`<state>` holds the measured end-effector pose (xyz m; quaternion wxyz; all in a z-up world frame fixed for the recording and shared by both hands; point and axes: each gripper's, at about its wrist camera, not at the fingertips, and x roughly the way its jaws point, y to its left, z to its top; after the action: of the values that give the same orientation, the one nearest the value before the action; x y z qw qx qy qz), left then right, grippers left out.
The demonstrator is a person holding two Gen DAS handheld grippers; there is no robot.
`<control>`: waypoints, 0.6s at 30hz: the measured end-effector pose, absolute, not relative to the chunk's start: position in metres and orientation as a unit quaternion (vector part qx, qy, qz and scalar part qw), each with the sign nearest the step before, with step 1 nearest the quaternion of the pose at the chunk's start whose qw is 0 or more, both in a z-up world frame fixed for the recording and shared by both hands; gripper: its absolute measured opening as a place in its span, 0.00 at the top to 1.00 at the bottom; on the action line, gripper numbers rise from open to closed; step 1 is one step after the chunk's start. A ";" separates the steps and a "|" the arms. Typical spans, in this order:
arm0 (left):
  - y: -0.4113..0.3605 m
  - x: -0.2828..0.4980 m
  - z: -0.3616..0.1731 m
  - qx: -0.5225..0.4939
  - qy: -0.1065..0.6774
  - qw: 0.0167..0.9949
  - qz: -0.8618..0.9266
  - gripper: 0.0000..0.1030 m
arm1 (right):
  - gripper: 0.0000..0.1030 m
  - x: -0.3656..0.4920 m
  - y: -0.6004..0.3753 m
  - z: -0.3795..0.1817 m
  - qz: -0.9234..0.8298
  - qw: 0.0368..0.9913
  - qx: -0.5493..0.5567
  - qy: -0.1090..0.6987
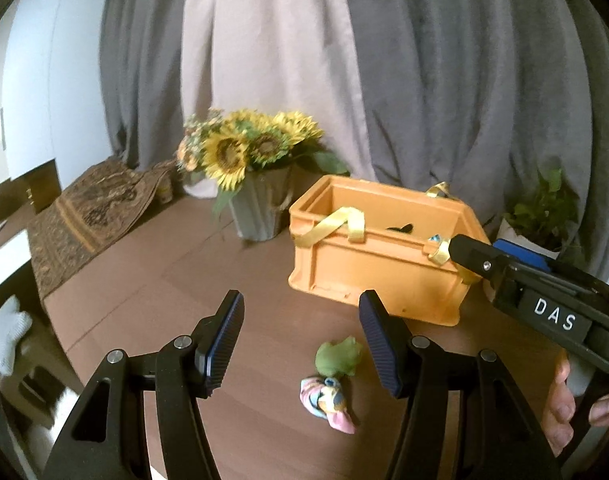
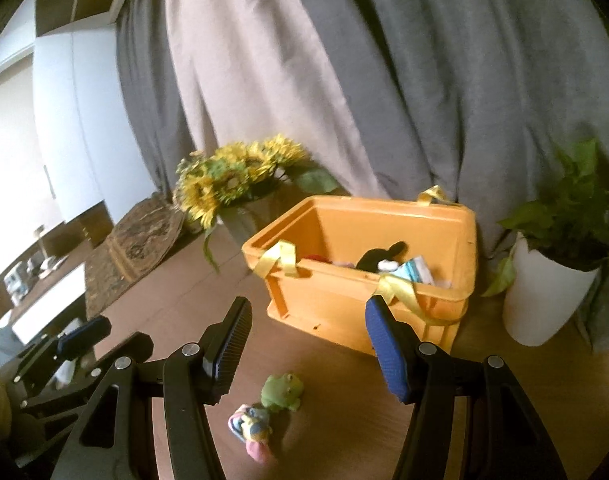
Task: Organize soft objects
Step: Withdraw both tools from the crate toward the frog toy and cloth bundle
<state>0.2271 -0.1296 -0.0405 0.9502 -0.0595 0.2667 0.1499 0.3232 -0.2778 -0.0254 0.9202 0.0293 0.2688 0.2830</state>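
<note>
Green frog toy (image 1: 338,357), pink toy (image 1: 329,398) on table below both released tools, untouched; orange crate (image 1: 380,276) beyond.

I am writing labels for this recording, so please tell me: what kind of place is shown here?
Most likely a room in a home. Long grey and beige curtains hang behind a wooden table that carries a vase of sunflowers, a potted green plant and an orange crate with soft toys.
</note>
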 end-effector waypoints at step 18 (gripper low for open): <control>-0.143 0.233 -0.098 -0.091 0.323 0.923 0.186 0.42 | 0.41 0.346 -0.254 -0.079 0.372 0.873 -0.042 0.312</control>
<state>0.2328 -0.1431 -0.0978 0.9234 -0.0910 0.3228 0.1864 0.3463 -0.2535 -0.0791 0.8731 -0.0419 0.3123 0.3721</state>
